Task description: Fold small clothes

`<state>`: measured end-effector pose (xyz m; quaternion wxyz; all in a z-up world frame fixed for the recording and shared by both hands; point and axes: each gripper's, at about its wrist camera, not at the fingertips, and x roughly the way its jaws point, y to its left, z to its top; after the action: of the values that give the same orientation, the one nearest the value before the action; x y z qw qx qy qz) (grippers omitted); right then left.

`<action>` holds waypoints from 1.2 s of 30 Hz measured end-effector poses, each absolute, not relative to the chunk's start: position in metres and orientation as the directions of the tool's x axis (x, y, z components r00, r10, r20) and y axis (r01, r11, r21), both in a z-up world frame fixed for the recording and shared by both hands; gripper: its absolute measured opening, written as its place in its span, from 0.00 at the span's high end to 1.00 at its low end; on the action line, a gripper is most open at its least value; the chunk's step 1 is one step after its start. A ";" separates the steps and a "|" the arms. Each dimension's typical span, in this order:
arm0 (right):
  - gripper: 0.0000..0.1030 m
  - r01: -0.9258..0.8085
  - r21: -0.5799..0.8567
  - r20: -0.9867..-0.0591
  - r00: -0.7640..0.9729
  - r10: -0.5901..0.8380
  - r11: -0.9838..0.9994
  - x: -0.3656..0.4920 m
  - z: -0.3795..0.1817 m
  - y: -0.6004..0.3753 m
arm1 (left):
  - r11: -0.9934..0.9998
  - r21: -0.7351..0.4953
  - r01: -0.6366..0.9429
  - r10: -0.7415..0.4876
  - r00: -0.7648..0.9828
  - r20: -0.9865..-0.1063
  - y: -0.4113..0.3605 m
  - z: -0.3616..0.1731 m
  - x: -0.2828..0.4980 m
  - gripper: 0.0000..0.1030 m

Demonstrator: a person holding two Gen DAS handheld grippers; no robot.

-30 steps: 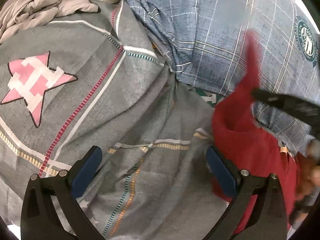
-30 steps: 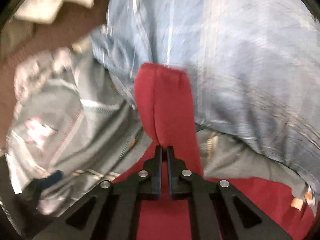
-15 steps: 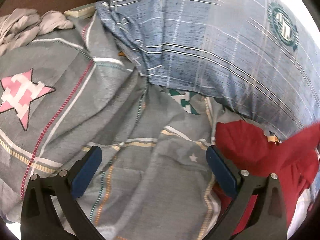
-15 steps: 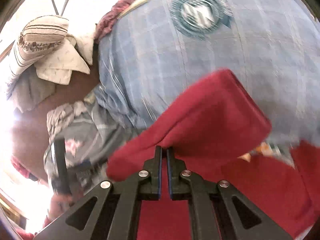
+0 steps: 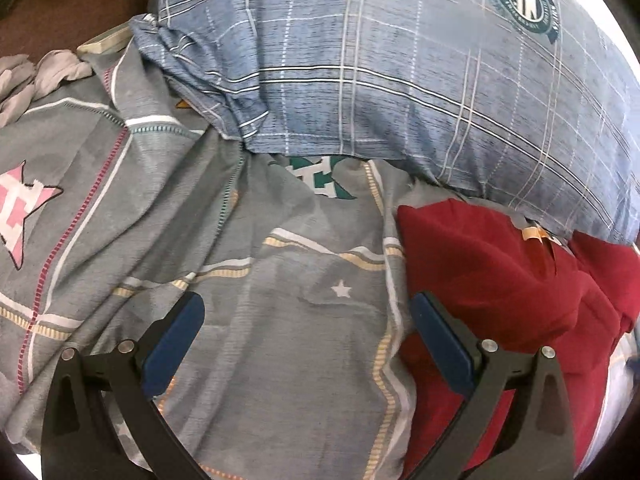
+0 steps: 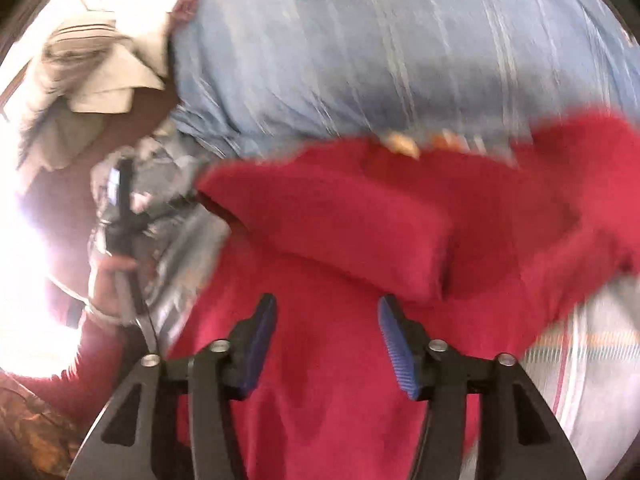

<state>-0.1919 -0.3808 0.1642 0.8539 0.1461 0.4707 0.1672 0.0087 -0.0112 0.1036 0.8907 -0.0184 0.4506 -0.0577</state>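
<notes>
In the left wrist view, the red garment lies crumpled at the right on a grey patterned bedsheet, its neck label toward the blue checked pillow that it touches; its long axis runs from the pillow down toward the camera. The cloth is soft, matte knit, bunched in rounded folds. The left gripper stands wide open over the sheet, nothing between its blue pads. In the blurred right wrist view, the red garment fills the middle, one flap folded across itself toward the left. The right gripper is opening above it, jaws apart and holding nothing.
</notes>
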 end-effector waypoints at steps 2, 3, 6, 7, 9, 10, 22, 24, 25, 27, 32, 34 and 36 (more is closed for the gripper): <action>0.21 -0.206 0.328 -0.736 0.556 0.386 0.922 -0.176 0.181 -0.357 | 0.992 -0.075 0.097 -0.118 0.590 -0.799 -0.014 0.103 0.009 0.00; 0.09 -0.243 0.275 -0.721 0.588 0.367 0.930 -0.162 0.186 -0.343 | 0.993 -0.066 0.099 -0.112 0.589 -0.801 -0.015 0.103 0.009 0.00; 0.06 -0.380 0.150 -0.699 0.612 0.370 0.913 -0.116 0.182 -0.308 | 0.994 -0.056 0.096 -0.101 0.575 -0.812 -0.012 0.099 0.012 0.00; 0.06 -0.417 0.104 -0.727 0.588 0.355 0.903 -0.098 0.173 -0.298 | 0.994 -0.056 0.089 -0.097 0.573 -0.814 -0.010 0.098 0.013 0.00; 0.12 -0.483 0.046 -0.793 0.515 0.326 0.874 -0.071 0.155 -0.282 | 0.996 -0.063 0.070 -0.092 0.573 -0.815 -0.004 0.098 0.017 0.00; 0.40 -0.508 0.045 -0.822 0.470 0.321 0.860 -0.061 0.144 -0.277 | 0.996 -0.071 0.060 -0.092 0.573 -0.814 -0.002 0.098 0.019 0.00; 0.94 -0.418 -0.408 -0.650 0.757 0.063 0.812 -0.094 0.194 -0.273 | 0.994 -0.060 0.087 -0.099 0.563 -0.820 -0.012 0.096 0.016 0.00; 0.93 -0.447 -0.375 -0.706 0.706 0.063 0.812 -0.110 0.172 -0.281 | 0.993 -0.069 0.092 -0.109 0.563 -0.819 -0.014 0.096 0.015 0.00; 0.91 -0.458 -0.361 -0.747 0.664 0.042 0.812 -0.119 0.151 -0.286 | 0.993 -0.070 0.096 -0.112 0.565 -0.817 -0.016 0.097 0.014 0.00; 0.88 -0.472 -0.302 -0.826 0.564 0.020 0.829 -0.130 0.117 -0.299 | 0.991 -0.060 0.116 -0.116 0.570 -0.813 -0.022 0.098 0.011 0.00; 0.58 -0.427 -0.179 -0.884 0.465 0.045 0.886 -0.165 0.102 -0.332 | 0.988 -0.049 0.149 -0.126 0.565 -0.815 -0.035 0.094 0.009 0.00; 0.44 -0.385 -0.153 -0.863 0.501 0.067 0.910 -0.172 0.118 -0.347 | 0.985 -0.064 0.157 -0.142 0.558 -0.817 -0.040 0.092 0.012 0.00; 0.41 -0.295 -0.106 -0.839 0.540 0.074 0.950 -0.166 0.134 -0.369 | 0.981 -0.088 0.172 -0.170 0.552 -0.816 -0.045 0.091 0.014 0.00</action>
<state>-0.1660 -0.3685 0.1337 0.8694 -0.1180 0.4679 0.1061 0.0143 -0.0454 0.0906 0.8810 0.0010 0.4630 -0.0969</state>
